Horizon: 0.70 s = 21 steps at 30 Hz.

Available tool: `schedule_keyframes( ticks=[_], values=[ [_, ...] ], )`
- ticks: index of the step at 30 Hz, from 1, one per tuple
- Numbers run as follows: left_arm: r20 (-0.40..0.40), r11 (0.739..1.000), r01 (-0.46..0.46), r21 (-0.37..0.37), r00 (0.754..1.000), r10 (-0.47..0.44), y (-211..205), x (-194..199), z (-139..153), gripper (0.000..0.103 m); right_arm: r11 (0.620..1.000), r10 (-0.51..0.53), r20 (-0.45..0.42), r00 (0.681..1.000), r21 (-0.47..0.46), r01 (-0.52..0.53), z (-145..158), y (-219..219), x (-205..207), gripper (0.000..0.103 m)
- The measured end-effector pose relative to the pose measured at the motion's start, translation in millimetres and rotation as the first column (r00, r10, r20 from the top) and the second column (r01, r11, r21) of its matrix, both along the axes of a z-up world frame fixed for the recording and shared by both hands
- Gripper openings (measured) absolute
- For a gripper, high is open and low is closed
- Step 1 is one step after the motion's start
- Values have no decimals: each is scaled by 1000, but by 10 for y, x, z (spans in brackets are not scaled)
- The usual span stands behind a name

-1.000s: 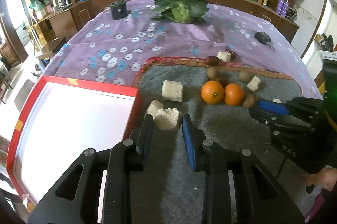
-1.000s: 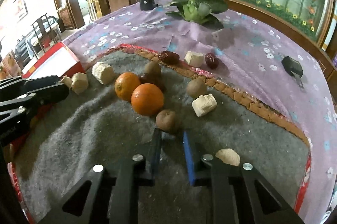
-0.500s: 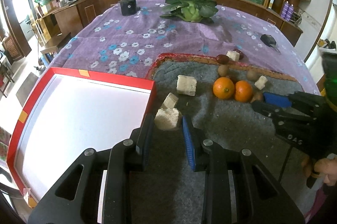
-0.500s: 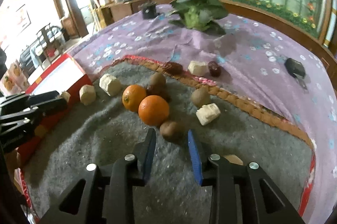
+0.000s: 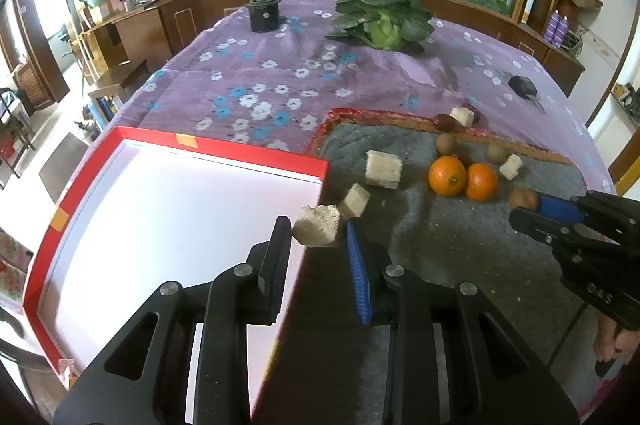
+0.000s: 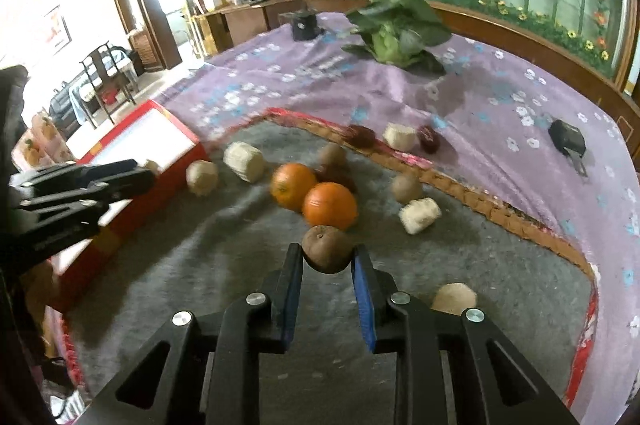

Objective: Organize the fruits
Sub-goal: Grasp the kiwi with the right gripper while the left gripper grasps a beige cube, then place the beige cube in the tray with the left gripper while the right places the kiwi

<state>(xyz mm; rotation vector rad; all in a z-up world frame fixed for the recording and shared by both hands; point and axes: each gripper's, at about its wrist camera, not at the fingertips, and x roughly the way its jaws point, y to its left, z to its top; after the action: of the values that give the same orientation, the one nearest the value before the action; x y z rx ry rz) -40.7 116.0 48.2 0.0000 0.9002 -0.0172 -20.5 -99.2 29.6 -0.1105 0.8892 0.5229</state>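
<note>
Covering table: flowered purple cloth [image 5: 280, 81].

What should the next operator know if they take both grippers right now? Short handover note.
Left gripper: shut on a pale chunk, held over the red box edge.
Right gripper: its jaws have just been closing, now shut on a brown kiwi.
On the grey mat: two oranges, more kiwis, several pale chunks. Two dark red fruits lie at the mat's border.
Done: nothing visible in the box.
Left: box both held items, then the rest.
</note>
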Motion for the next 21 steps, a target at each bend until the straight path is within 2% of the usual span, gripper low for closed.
schedule_keyframes(
  ticks=[9,21],
  values=[
    [-4,998,-47,28,999,47,265,32,21,27,994,107,4,994,36,-107,145,551,-83,24],
    [-64,989,-144,27,987,145,826,296,-150,27,976,217,-17,976,24,-217,97,1376,187,24]
  ],
)
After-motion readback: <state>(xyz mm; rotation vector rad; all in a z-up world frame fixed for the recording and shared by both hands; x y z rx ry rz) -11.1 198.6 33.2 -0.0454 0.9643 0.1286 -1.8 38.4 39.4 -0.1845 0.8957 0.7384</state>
